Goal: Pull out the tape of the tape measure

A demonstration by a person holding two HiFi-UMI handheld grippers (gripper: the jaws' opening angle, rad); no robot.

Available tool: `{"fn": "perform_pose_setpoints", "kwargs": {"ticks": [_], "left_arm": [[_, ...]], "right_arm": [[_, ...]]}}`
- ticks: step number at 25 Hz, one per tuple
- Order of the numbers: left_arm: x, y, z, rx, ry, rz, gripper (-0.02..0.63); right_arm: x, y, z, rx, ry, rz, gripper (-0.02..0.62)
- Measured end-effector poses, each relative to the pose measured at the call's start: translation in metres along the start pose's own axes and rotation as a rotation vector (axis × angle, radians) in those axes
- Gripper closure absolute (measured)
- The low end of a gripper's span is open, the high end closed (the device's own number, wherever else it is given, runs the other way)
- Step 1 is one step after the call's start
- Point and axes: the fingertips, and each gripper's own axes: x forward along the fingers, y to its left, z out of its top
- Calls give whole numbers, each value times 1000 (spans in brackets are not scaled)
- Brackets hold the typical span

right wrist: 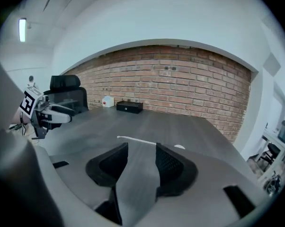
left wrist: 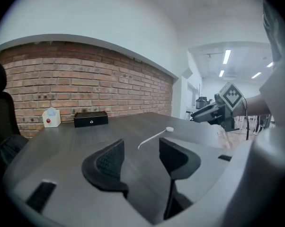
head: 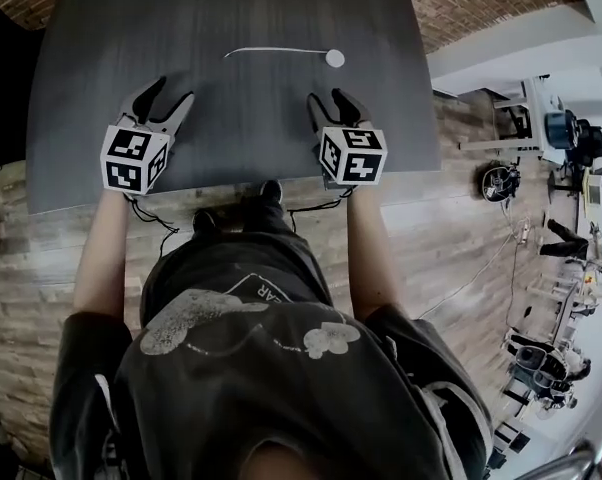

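Observation:
The tape measure is a small white round case (head: 334,58) lying on the dark table (head: 91,58), with a thin white tape (head: 271,51) drawn out to its left. My left gripper (head: 169,94) hovers near the table's front left, well short of the tape's free end, jaws apart and empty. My right gripper (head: 329,101) is at the front right, just short of the case, also open and empty. In the left gripper view the case (left wrist: 169,129) and tape (left wrist: 149,139) lie beyond the open jaws (left wrist: 141,145). The right gripper view shows the tape (right wrist: 135,140) past its jaws (right wrist: 141,148).
A black box (left wrist: 91,119) and a small white device with a red button (left wrist: 51,117) stand at the table's far edge by the brick wall. A black chair (right wrist: 66,91) is at the left side. The table's front edge runs just below both grippers.

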Motion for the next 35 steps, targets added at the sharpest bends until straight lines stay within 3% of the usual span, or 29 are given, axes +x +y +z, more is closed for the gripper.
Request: {"fn": "perform_pose_setpoints", "kwargs": {"ticks": [6, 14, 21, 35], "left_arm": [[-27, -7, 5, -21, -65, 5, 451], [-46, -3, 23, -23, -132, 106, 597], [-54, -33, 20, -82, -122, 154, 598], [-77, -143, -8, -40, -44, 135, 600]], "right_arm": [[-21, 20, 4, 30, -38, -52, 514], [-47, 23, 17, 20, -92, -16, 563], [-80, 7, -8, -16, -75, -6, 565], [-154, -7, -61, -15, -84, 57, 566]]}}
